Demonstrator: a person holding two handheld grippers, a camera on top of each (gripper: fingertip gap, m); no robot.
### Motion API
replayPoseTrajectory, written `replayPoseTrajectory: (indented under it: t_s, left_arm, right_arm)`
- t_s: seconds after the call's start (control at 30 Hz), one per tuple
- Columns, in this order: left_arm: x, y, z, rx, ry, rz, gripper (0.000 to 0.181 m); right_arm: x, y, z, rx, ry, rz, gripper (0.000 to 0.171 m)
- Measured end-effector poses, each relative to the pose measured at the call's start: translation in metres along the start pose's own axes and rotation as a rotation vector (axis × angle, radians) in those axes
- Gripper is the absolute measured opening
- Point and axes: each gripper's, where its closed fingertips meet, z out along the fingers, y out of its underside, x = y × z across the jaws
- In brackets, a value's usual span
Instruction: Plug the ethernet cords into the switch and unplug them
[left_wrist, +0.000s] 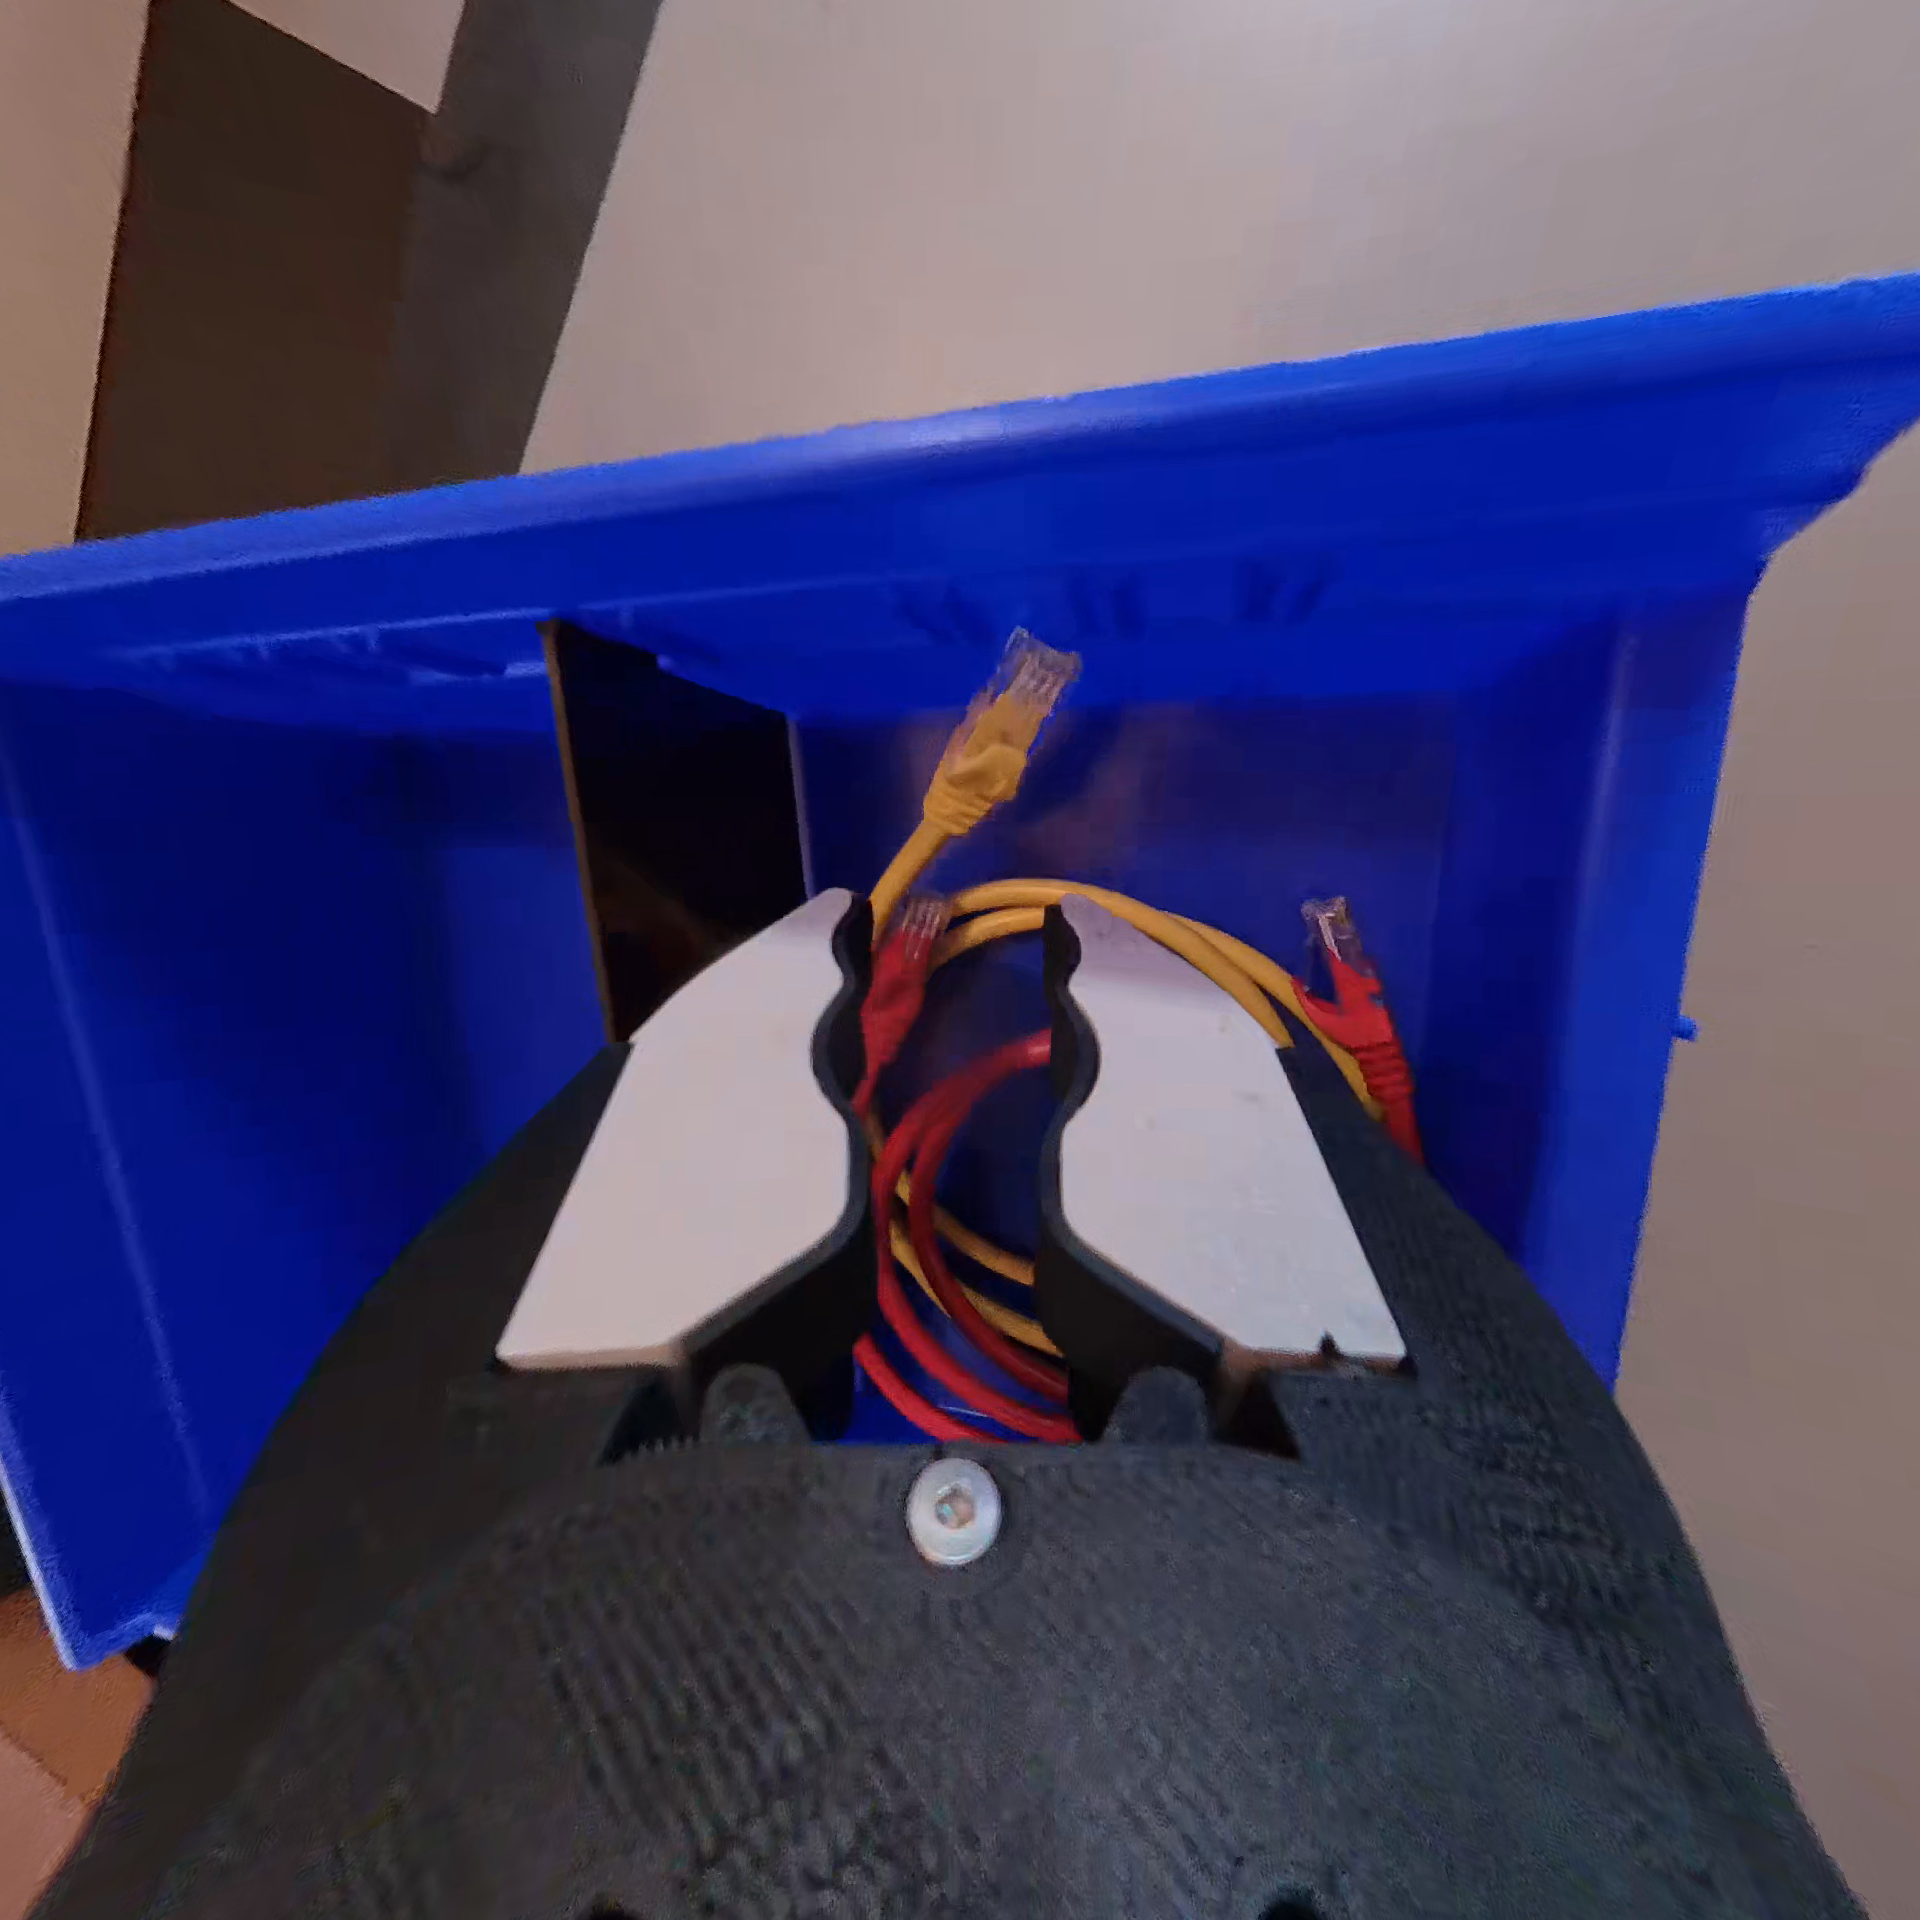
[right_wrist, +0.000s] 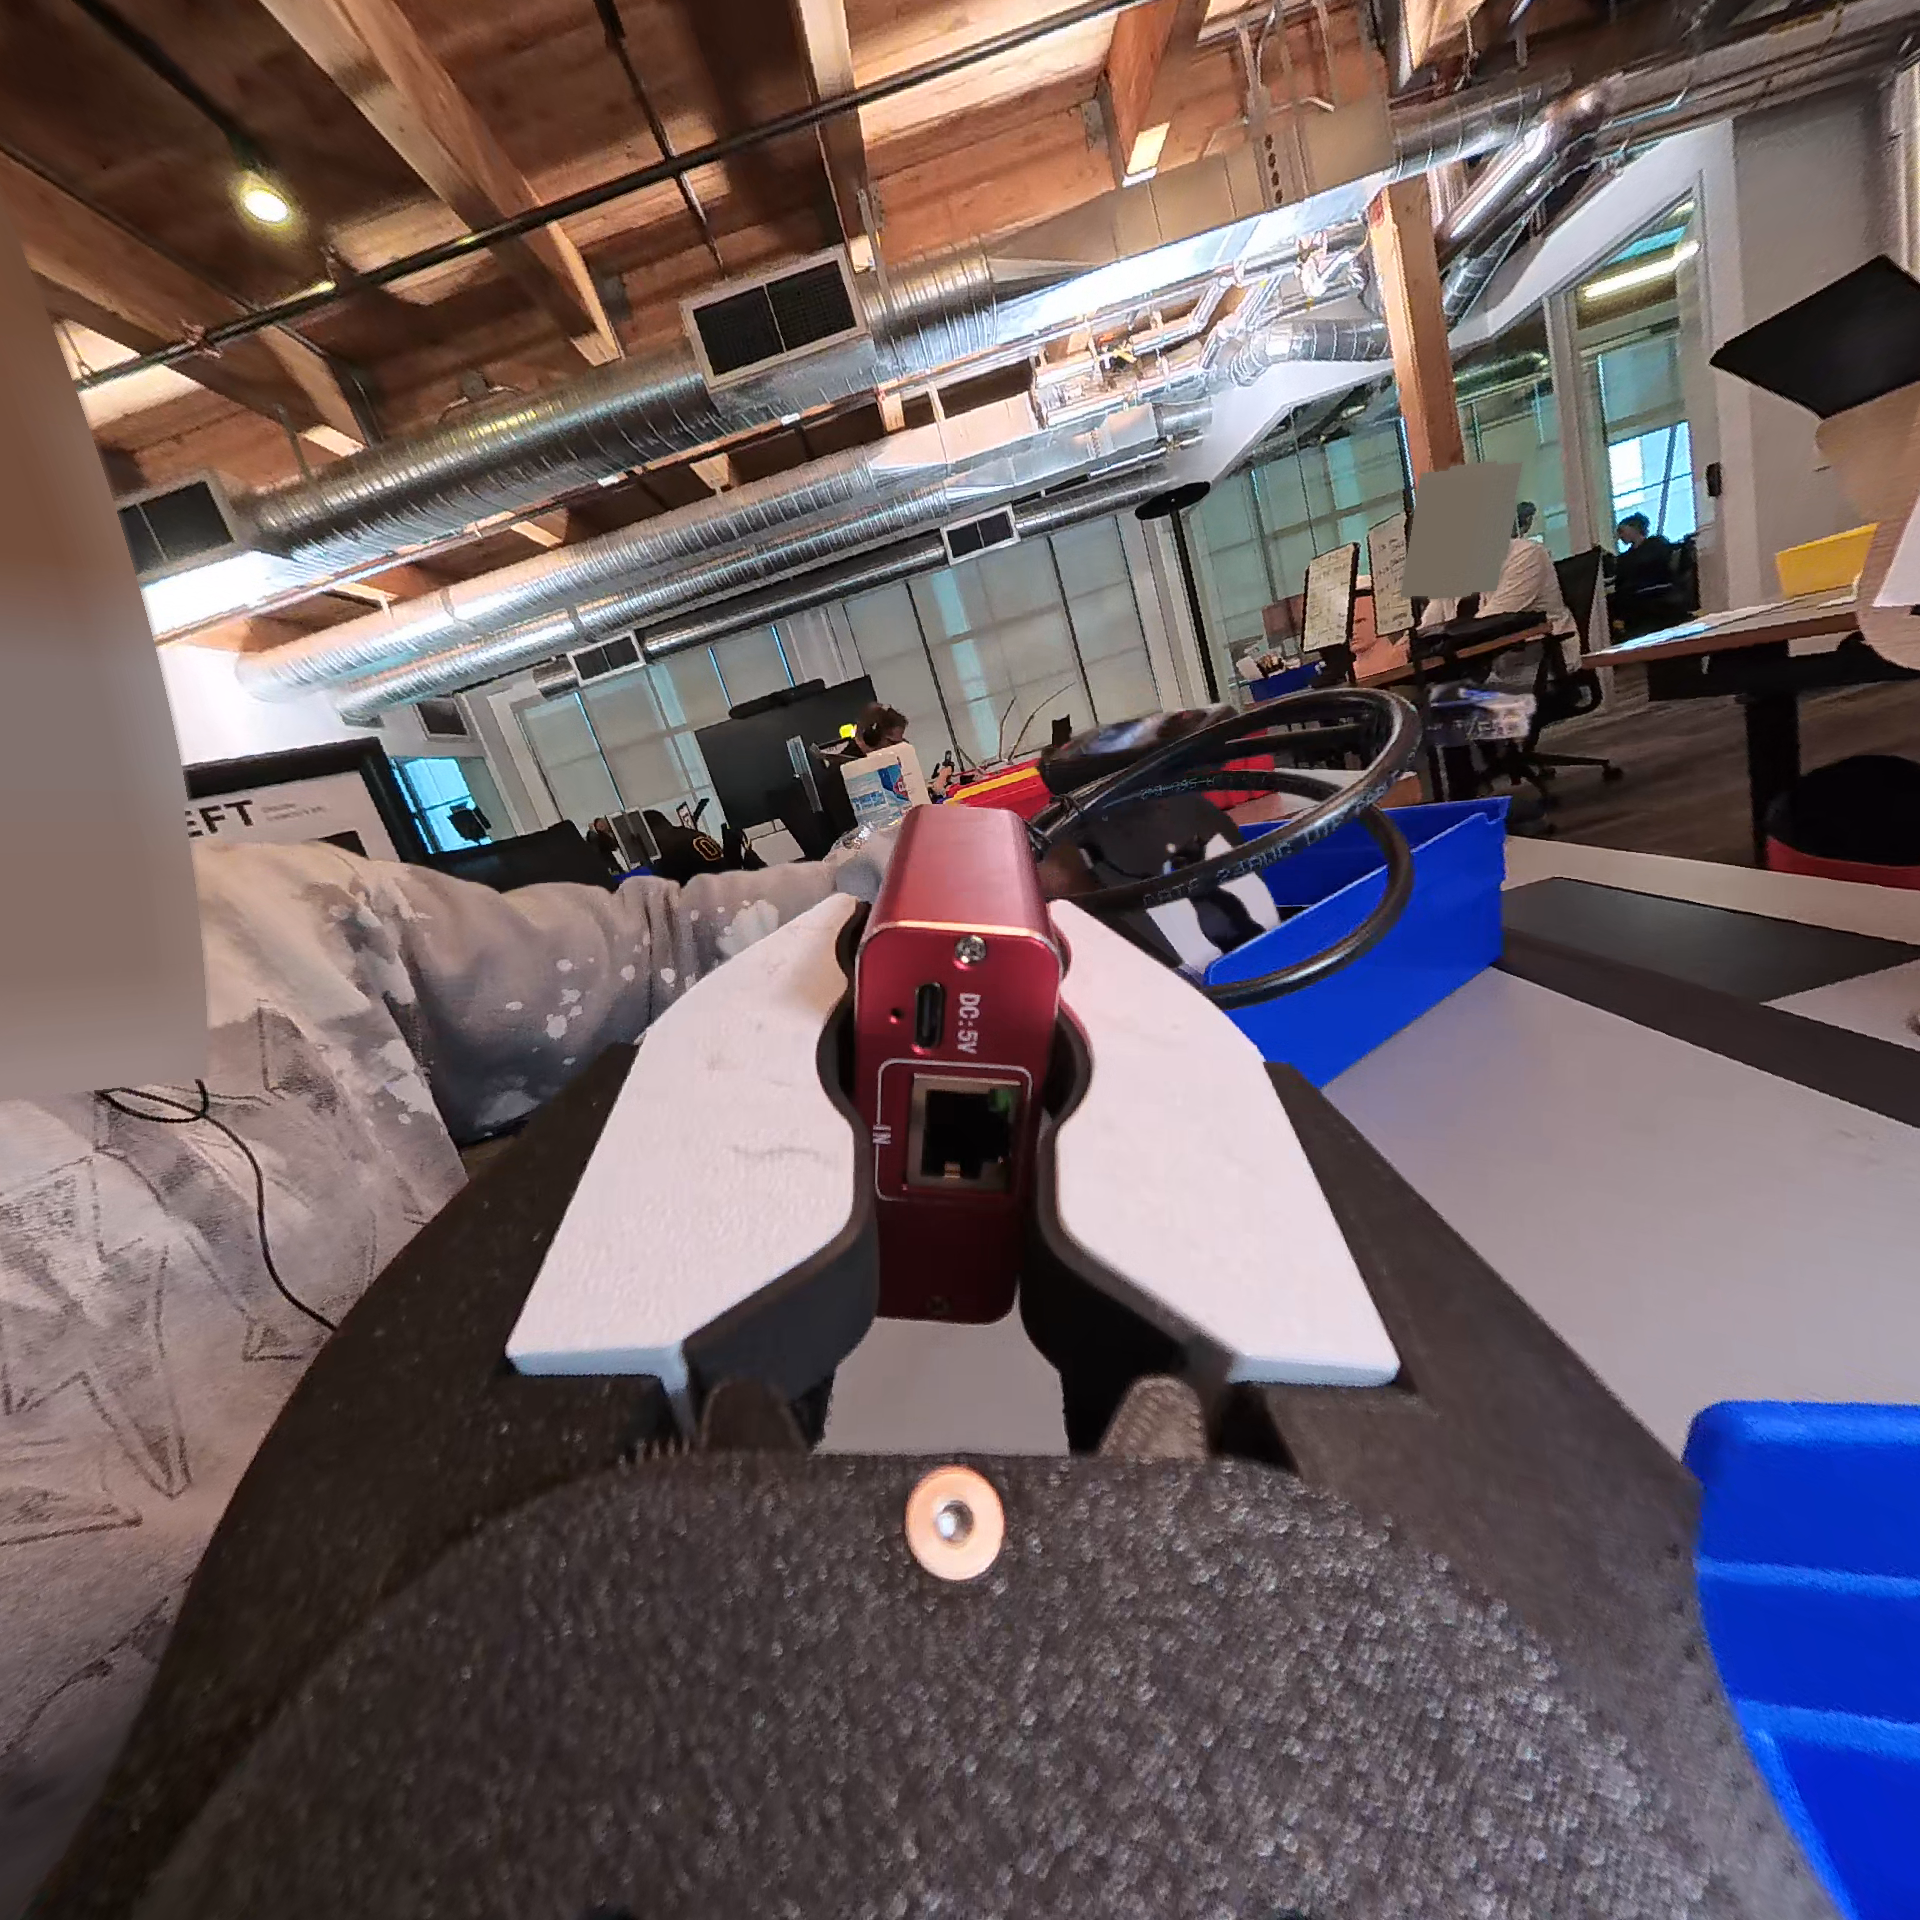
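Observation:
In the left wrist view my left gripper (left_wrist: 954, 935) is open, reaching into a blue bin (left_wrist: 312, 935). Coiled yellow (left_wrist: 1143, 925) and red (left_wrist: 935, 1195) ethernet cords lie in the bin between and beyond the fingers. One red plug (left_wrist: 906, 977) rests against the left finger's inner side. A yellow plug (left_wrist: 997, 748) sticks up behind it. Another red plug (left_wrist: 1351, 997) stands to the right. In the right wrist view my right gripper (right_wrist: 954, 920) is shut on a red metal switch (right_wrist: 951, 1122), held on end above the table with one port facing the camera.
A dark divider (left_wrist: 675, 810) stands in the bin's back left. In the right wrist view a second blue bin (right_wrist: 1382, 935) holds a coiled black cable (right_wrist: 1299, 748). Another blue bin (right_wrist: 1818, 1662) is at the lower right on the grey table (right_wrist: 1558, 1195). A person's grey sleeve (right_wrist: 364, 987) is at the left.

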Motion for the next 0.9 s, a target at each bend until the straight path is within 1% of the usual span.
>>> replayPoseTrajectory:
  t_s: [0.1,0.23,0.33,0.37,0.47,0.67,0.73,0.9]
  left_arm:
    - [0.0,-0.005,0.01,-0.011,-0.023,0.064,0.033]
    - [-0.002,-0.01,0.018,0.01,-0.07,0.123,0.029]
    - [-0.004,-0.012,0.017,0.045,-0.08,0.134,0.014]
    - [-0.006,-0.013,0.012,0.059,-0.086,0.135,0.013]
    - [-0.014,-0.02,-0.014,0.144,-0.09,0.098,0.011]
    - [-0.039,-0.036,-0.092,0.4,-0.145,-0.013,0.011]
    - [-0.046,-0.041,-0.116,0.471,-0.203,-0.026,0.011]
    - [-0.063,-0.06,-0.179,0.709,-0.357,-0.066,0.011]
  right_arm:
    - [0.002,0.001,-0.001,0.003,-0.001,0.014,0.029]
    - [0.004,0.001,-0.003,0.003,0.001,0.019,0.029]
    - [0.004,-0.001,-0.004,0.01,0.003,0.02,0.029]
    - [0.004,-0.002,-0.004,0.013,0.003,0.019,0.029]
    - [0.003,-0.005,-0.006,0.025,0.001,0.017,0.028]
    - [0.001,-0.007,-0.005,0.031,-0.004,0.016,0.029]
    - [-0.001,-0.007,-0.004,0.031,-0.007,0.015,0.029]
    - [-0.004,-0.009,-0.001,0.037,-0.013,0.01,0.029]
